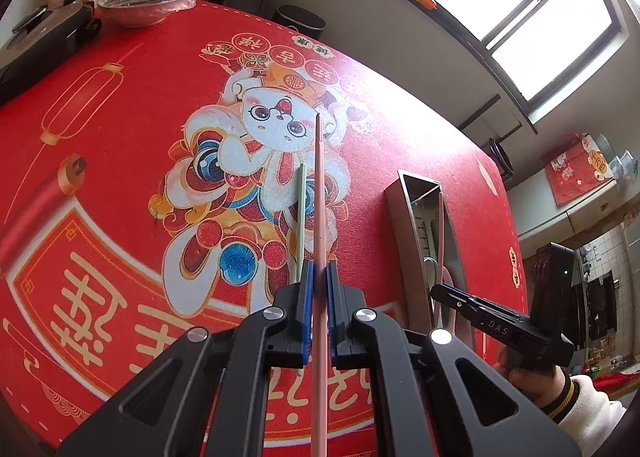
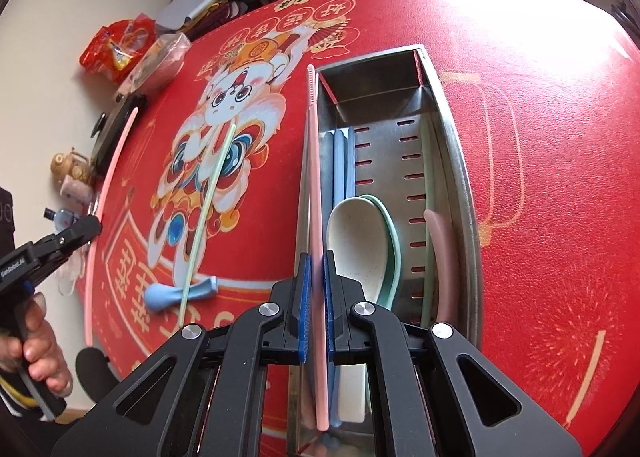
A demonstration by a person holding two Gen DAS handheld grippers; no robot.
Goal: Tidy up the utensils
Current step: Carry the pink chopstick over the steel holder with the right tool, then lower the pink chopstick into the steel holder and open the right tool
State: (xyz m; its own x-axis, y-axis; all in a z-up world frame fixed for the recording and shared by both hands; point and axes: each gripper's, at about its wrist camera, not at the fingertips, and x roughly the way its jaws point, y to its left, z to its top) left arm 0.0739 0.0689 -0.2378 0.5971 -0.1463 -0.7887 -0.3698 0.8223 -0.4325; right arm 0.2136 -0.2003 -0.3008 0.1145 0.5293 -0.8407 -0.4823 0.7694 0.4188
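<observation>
Pink chopsticks (image 1: 320,217) (image 2: 316,197) held; steel tray (image 2: 452,145) holds spoons (image 2: 356,241).

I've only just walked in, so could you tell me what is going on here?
A person is sorting utensils into a steel tray. Each handheld tool grips a pink chopstick: the left tool holds one over the tablecloth, the right tool holds another at the tray's edge. A green chopstick and blue spoon remain outside.

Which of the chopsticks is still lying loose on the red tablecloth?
The pale green chopstick, lying across the blue spoon. Both pink chopsticks are clamped in grippers.
</observation>
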